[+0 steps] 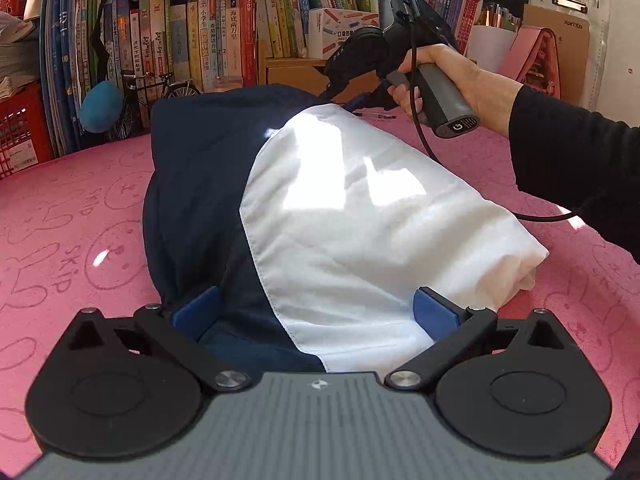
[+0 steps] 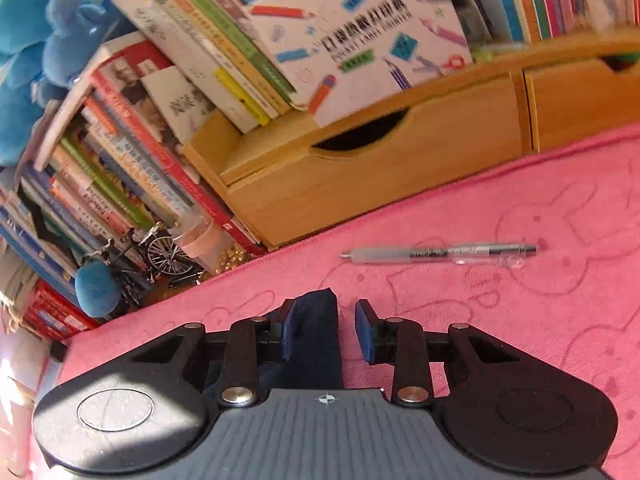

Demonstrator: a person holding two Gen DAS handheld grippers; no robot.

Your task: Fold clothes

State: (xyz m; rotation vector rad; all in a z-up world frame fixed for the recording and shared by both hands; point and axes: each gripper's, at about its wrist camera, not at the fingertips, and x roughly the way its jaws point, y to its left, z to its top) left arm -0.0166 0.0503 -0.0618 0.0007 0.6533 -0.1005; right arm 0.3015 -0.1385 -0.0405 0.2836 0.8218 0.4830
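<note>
A navy and white garment (image 1: 340,220) lies folded in a bundle on the pink cloth (image 1: 80,220). In the left wrist view my left gripper (image 1: 316,312) is open wide, its blue pads (image 1: 436,314) on either side of the garment's near edge. A hand holds my right gripper (image 1: 360,100) at the garment's far edge. In the right wrist view a navy corner of the garment (image 2: 316,328) stands between the right gripper's (image 2: 328,312) fingers. It rests against the left pad (image 2: 290,332), and a gap shows on the other side, so the right gripper is open.
A pen (image 2: 436,254) lies on the pink cloth (image 2: 520,320) just beyond the right gripper. Wooden drawers (image 2: 380,168) and rows of books (image 1: 192,40) line the far edge. Red crates (image 1: 16,128), a blue plush (image 1: 100,106) and a small model bicycle (image 2: 160,256) stand at the left.
</note>
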